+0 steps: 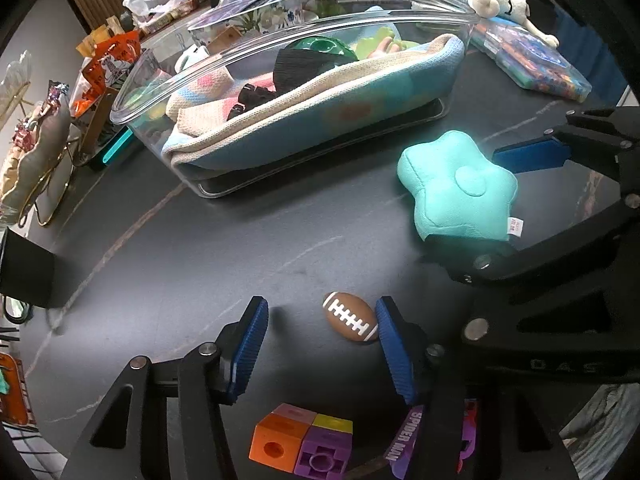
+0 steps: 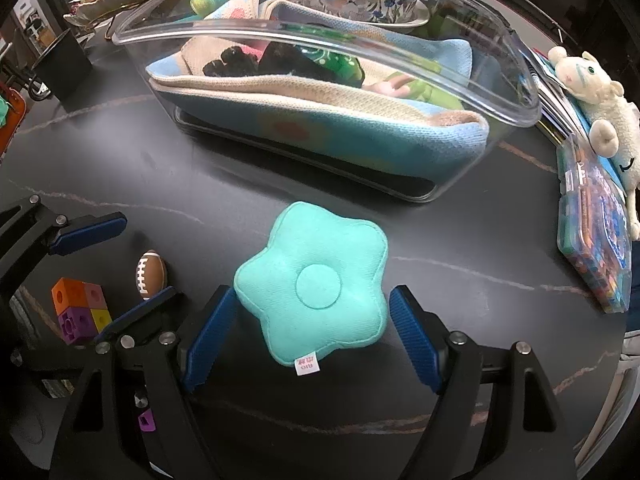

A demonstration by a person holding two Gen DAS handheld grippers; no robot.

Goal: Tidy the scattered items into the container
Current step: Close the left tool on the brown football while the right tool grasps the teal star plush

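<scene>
Cushion (image 2: pixel 316 288) sits between the released right claw (image 2: pixel 316 336); left claw (image 1: pixel 320 344) released.

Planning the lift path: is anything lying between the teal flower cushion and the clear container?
Nothing visible does. Bare dark table separates the teal flower cushion from the clear container. The open right gripper straddles the cushion.

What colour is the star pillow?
Mint green star pillow; the right wrist view shows it best.

Dark veined table (image 2: pixel 168 184), clear bin (image 2: pixel 516 92), teal flower cushion (image 2: pixel 316 284), toy football (image 2: pixel 151 272), perhaps foam blocks (image 2: pixel 80 308)
</scene>
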